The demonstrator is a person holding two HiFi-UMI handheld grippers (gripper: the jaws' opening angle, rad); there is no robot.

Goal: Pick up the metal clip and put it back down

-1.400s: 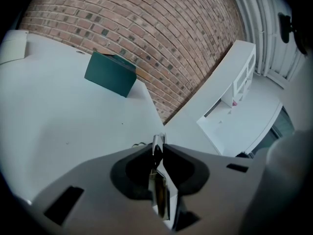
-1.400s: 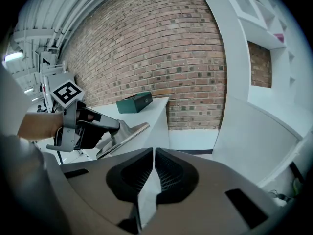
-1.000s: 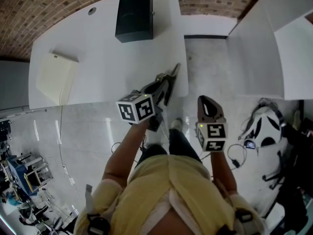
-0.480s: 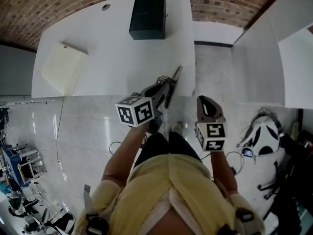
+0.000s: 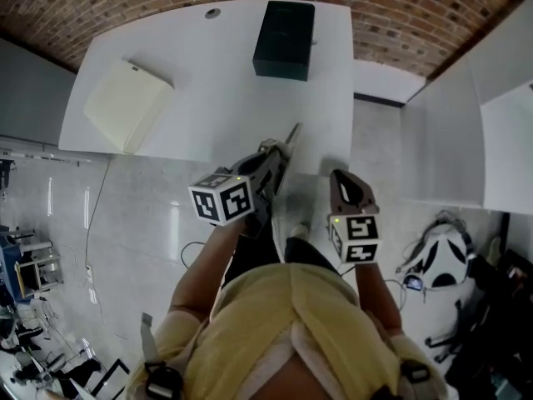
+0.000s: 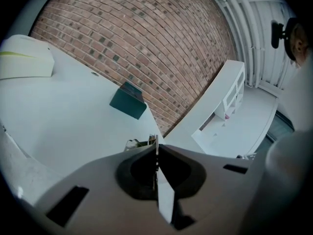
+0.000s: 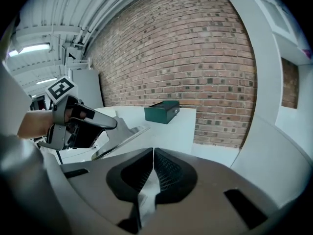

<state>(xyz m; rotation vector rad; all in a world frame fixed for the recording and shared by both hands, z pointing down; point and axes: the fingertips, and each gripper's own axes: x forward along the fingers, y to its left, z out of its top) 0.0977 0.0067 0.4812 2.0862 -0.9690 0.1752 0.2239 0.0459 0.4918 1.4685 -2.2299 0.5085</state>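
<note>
At 6 o'clock of the table, left gripper and right gripper are clenched empty; I'd spot the metal clip first, then open up.

White table: dark green box at back, cream slab at left.

You have no words, brand names or numbers to read anywhere here. The only signs are the black-and-white square patterns on the left marker cube and the right marker cube, both just off the near edge of the white table. They carry no letters or digits.
</note>
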